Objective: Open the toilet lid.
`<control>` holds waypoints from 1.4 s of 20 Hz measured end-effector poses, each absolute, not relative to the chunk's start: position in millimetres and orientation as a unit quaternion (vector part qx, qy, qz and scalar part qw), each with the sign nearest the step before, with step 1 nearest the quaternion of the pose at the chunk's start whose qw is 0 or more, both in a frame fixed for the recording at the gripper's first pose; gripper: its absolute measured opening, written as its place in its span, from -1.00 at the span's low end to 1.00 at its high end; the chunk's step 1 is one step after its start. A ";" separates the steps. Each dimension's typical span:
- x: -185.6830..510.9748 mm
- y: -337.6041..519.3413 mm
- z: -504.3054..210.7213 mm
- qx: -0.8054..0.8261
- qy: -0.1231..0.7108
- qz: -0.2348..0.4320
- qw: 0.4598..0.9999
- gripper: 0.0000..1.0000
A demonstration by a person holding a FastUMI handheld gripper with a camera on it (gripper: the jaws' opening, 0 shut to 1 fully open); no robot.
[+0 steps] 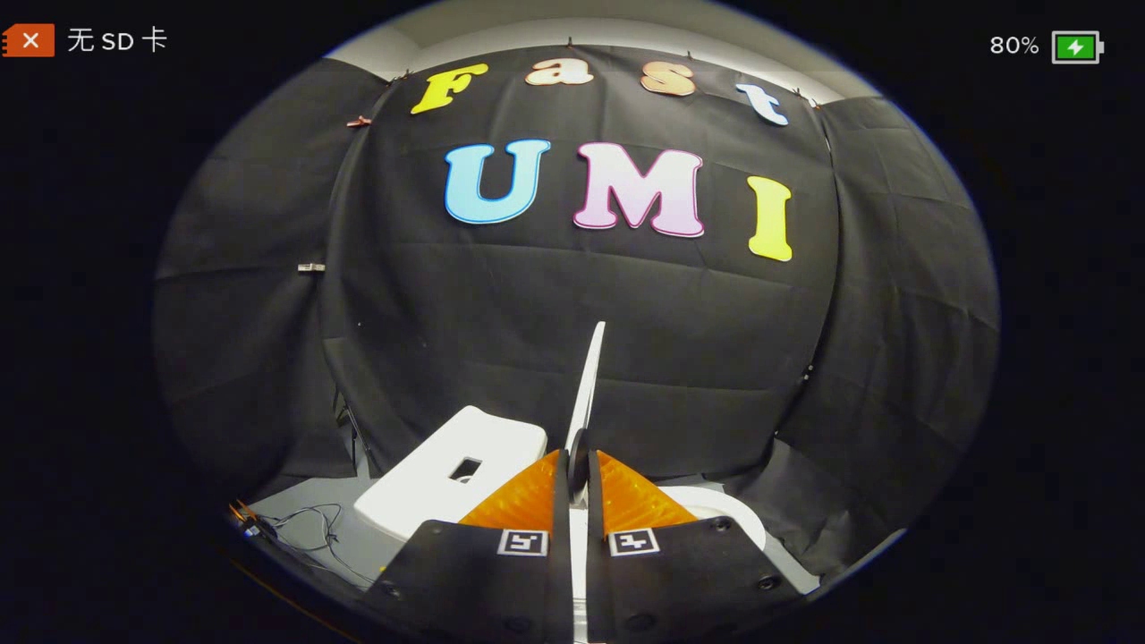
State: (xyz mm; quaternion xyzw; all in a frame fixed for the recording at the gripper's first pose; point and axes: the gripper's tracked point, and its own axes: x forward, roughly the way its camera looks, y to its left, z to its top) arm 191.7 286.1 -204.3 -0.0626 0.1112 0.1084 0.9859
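The white toilet lid [589,385] stands raised on edge, seen as a thin upright blade rising from between my fingers. My gripper [580,465] is shut on the lid's lower edge, with both fingers pressed against its two sides. To the left of the fingers lies the white toilet tank [447,478] with a small dark opening in its top. To the right, behind the fingers, curves the white rim of the toilet bowl [729,510].
Black cloth walls close the booth behind and on both sides of the toilet. A grey floor [295,501] shows left of the tank, with thin cables [313,528] lying on it.
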 end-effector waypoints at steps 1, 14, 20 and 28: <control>190.9 295.4 -204.9 -0.067 0.109 0.111 0.986 -0.80; 178.9 387.8 -218.5 -0.135 0.092 0.161 0.973 -0.79; 177.1 384.1 -213.5 -0.148 0.078 0.142 0.976 -0.80; 154.3 383.9 -192.8 -0.128 0.064 0.170 0.975 0.97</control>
